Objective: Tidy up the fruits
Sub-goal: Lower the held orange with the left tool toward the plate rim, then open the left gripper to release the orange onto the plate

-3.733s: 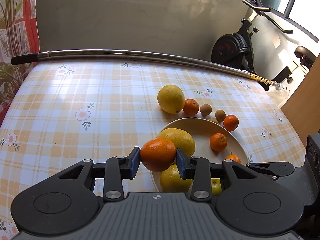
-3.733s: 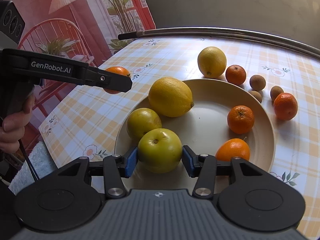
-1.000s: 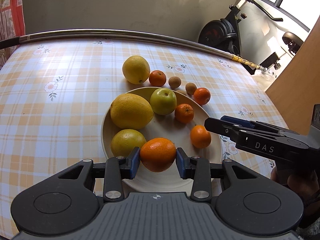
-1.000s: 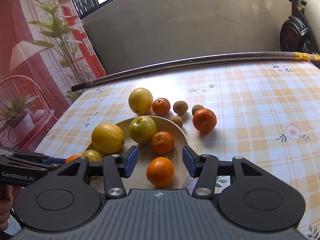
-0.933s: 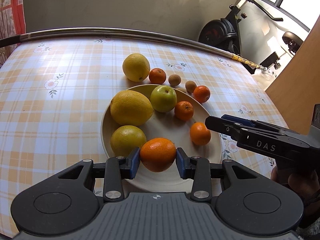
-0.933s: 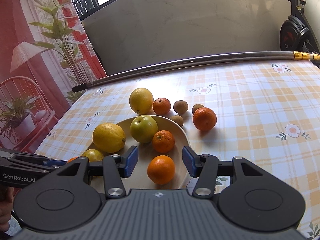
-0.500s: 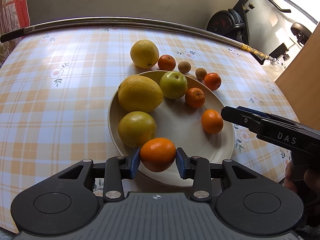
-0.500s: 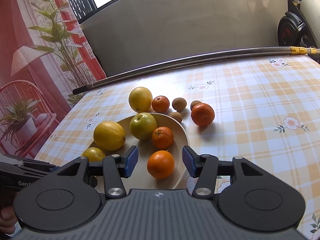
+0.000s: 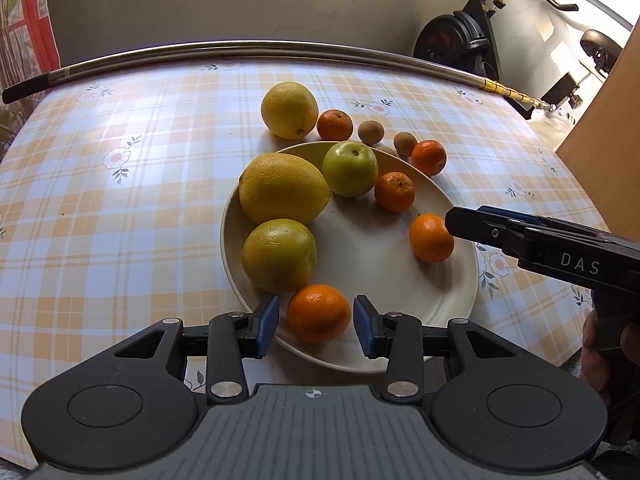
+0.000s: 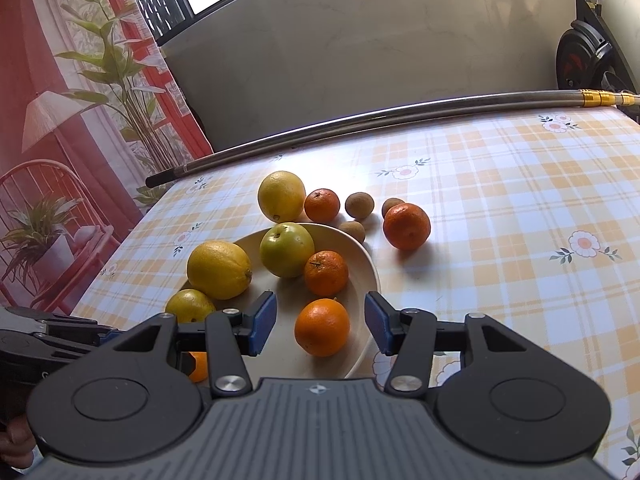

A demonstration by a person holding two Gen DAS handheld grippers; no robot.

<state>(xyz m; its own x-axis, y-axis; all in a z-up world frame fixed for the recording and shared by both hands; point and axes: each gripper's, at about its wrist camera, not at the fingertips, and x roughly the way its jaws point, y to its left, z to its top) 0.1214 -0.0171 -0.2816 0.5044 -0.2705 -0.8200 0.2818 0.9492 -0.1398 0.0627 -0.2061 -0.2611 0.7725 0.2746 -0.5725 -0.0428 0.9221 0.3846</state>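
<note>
Round dimpled orange [image 9: 319,313], smooth cream plate [image 9: 448,300]

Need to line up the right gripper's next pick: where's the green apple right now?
The green apple sits at the plate's far side, between the big lemon on its left and a mandarin on its right.

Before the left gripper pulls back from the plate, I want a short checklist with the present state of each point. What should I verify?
1. Left gripper has let go of the round orange mandarin: ok, its jaws are opening and gaps show on both sides.
2. Mandarin rests on the cream round plate: ok, near the front rim.
3. Mandarin will stay still: cannot tell; it sits close to the edge.
4. Right gripper is empty: ok, open, fingers beside another small orange fruit without touching.
5. Grippers apart from each other: ok.
6. All fruit on the plate: not ok; a yellow lemon and small fruits lie on the checked tablecloth.
</note>
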